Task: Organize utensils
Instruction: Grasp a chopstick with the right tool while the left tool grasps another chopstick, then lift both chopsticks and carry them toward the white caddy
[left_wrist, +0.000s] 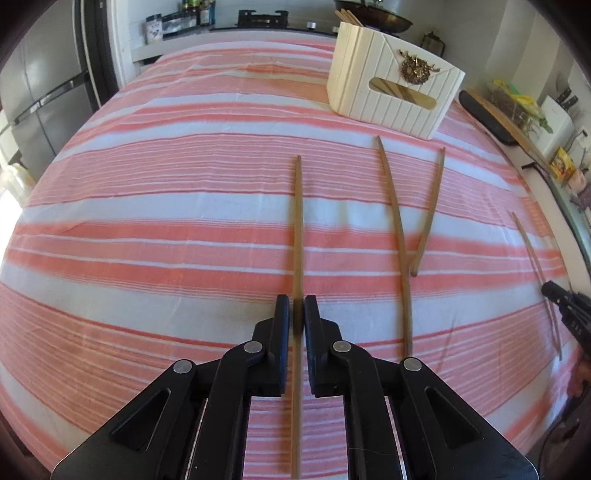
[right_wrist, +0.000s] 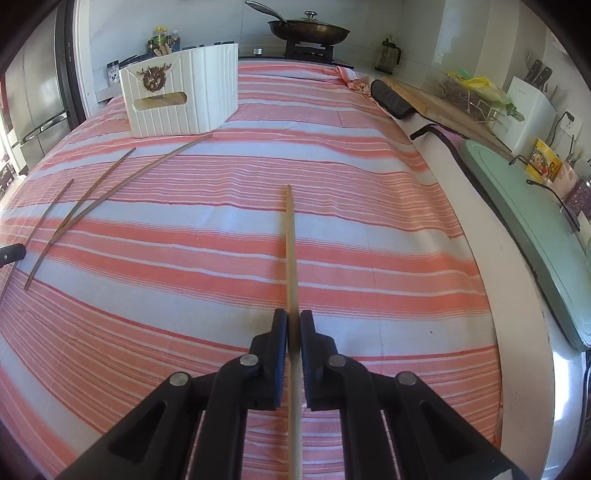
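Note:
My left gripper (left_wrist: 296, 301) is shut on a brown chopstick (left_wrist: 297, 221) that points forward over the striped cloth (left_wrist: 166, 192). My right gripper (right_wrist: 293, 317) is shut on a paler chopstick (right_wrist: 290, 243). Two more chopsticks (left_wrist: 395, 221) (left_wrist: 430, 210) lie on the cloth to the right of the left gripper; they also show in the right wrist view (right_wrist: 110, 192) (right_wrist: 98, 190). A white utensil box (left_wrist: 391, 81) with several chopsticks in it stands at the back; it also shows in the right wrist view (right_wrist: 181, 96). The right gripper's tip (left_wrist: 557, 295) shows at the left wrist view's right edge.
A wok (right_wrist: 308, 31) sits on a stove behind the table. A wooden board (right_wrist: 439, 103), a green tray (right_wrist: 524, 221), a knife block (right_wrist: 530, 107) and clutter line the counter on the right. A fridge (left_wrist: 40, 103) stands at the left.

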